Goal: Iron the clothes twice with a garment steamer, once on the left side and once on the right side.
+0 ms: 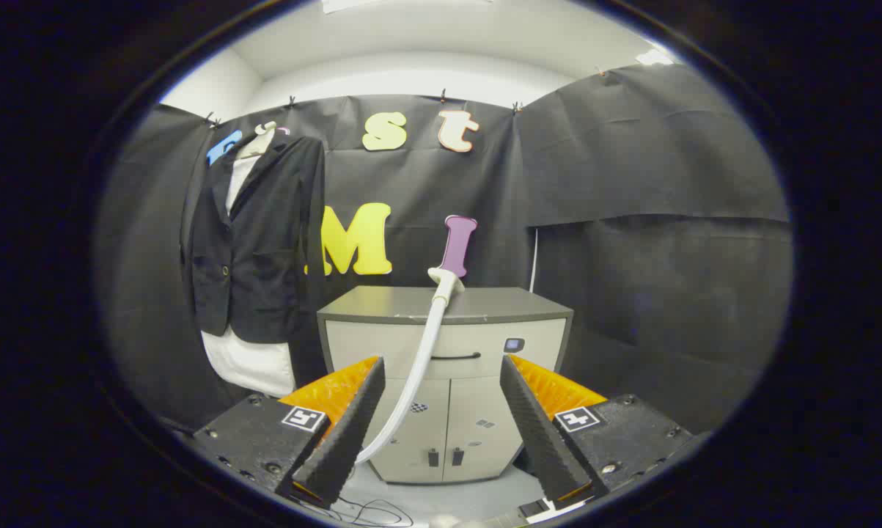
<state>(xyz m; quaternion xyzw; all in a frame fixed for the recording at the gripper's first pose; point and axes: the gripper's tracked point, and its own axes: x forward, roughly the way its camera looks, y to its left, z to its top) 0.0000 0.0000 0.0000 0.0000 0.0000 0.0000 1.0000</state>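
A black jacket [254, 235] over a white shirt [248, 361] hangs on a hanger against the booth wall, well beyond my fingers and to their left. A white steamer hose [420, 367] rises from the floor between my fingers up to a white fitting [444, 282] at the top of the cabinet. My gripper [441, 422] is open, its orange and black fingers [353, 418] spread wide with nothing pressed between them; the hose passes through the gap near the left finger, farther off.
A grey cabinet [484, 341] with a dark top, a handle and two lower doors stands straight ahead on the floor. Thin cables [371, 510] lie on the floor just below the fingers. Black cloth walls close in behind and to the right.
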